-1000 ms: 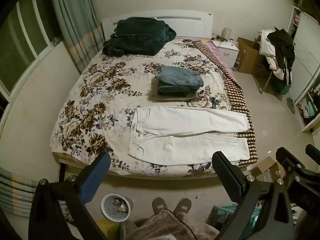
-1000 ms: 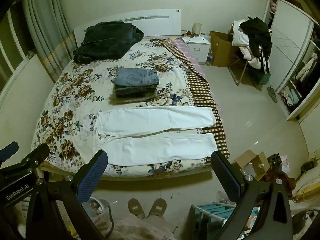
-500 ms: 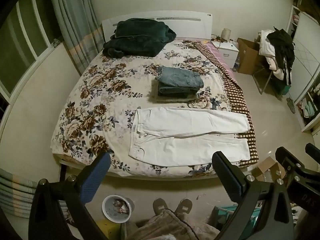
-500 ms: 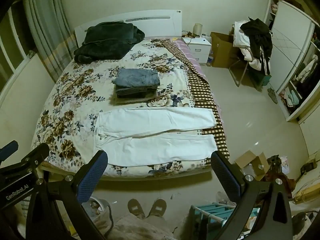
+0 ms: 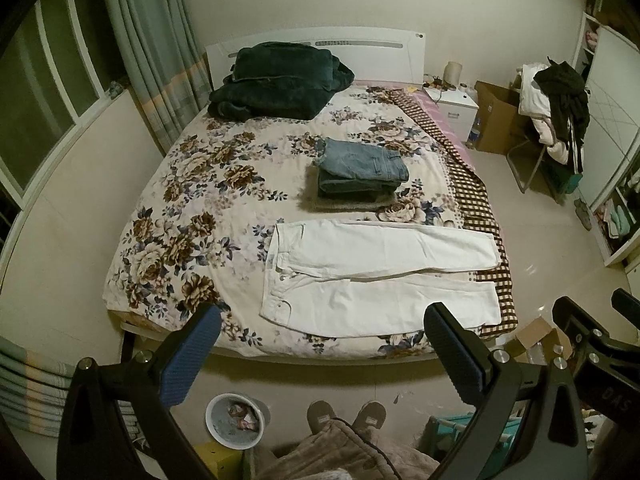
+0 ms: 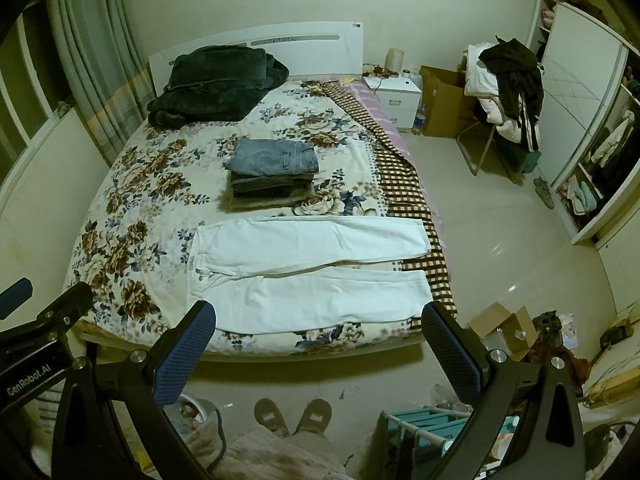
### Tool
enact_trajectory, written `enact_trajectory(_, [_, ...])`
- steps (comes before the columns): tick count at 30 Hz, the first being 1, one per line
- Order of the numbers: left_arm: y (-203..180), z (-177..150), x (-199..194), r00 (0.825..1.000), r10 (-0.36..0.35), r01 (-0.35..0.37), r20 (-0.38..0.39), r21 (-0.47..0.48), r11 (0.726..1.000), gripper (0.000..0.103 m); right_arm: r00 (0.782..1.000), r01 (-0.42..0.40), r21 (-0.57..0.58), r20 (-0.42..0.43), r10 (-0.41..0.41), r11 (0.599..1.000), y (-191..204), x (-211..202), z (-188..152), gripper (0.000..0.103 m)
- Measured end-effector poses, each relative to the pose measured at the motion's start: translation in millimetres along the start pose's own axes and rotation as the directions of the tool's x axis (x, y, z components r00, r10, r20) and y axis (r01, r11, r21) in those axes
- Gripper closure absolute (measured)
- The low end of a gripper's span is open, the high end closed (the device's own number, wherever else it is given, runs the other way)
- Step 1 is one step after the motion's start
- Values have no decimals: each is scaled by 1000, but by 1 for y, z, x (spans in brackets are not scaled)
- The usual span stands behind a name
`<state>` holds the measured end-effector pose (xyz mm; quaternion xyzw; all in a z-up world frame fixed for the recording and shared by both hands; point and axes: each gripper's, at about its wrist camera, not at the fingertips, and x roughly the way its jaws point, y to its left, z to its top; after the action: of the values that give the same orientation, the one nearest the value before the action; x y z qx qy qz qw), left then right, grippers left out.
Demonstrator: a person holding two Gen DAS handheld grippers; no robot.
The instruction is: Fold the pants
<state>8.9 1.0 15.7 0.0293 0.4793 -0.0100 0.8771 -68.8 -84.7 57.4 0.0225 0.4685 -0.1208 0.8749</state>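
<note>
- Standing back from the foot of the bed (image 5: 160,216), the person held both tools high and clear of everything.
- The left gripper (image 5: 320,352) had its jaws wide apart, nothing between them.
- The right gripper (image 6: 320,348) showed the same: jaws spread, empty, well above the mattress.
- The white pants (image 5: 376,276) lay flat across the near end of the bed, waistband to the left, both legs running to the right, side by side with a narrow gap between them.
- The leg ends reached the right edge, lying partly on the checked blanket (image 5: 476,208).
- Behind the pants sat a stack of folded jeans (image 5: 360,172), near but apart from them; a dark green blanket (image 5: 276,80) sat by the headboard.
- No fold looked started yet, so the whole job seemed to be ahead.
- Risks, as I judged them: a pinch that took only the top layer at the waistband would let the lower layer drag and wrinkle.
- The leg ends sat close to the bed's edge, so an uneven lift could slide them off toward the floor.
- Swinging one leg over the other with the two tools out of step would likely leave the seams crooked.
- A far reach could also nudge the jeans stack.
</note>
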Motion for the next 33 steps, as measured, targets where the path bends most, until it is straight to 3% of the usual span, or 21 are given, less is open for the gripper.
enact_trajectory(33, [2, -1, -5, 1000, 0, 0, 15, 1, 1000, 0, 1000, -3, -1, 6, 3, 1000, 2, -3, -4, 0])
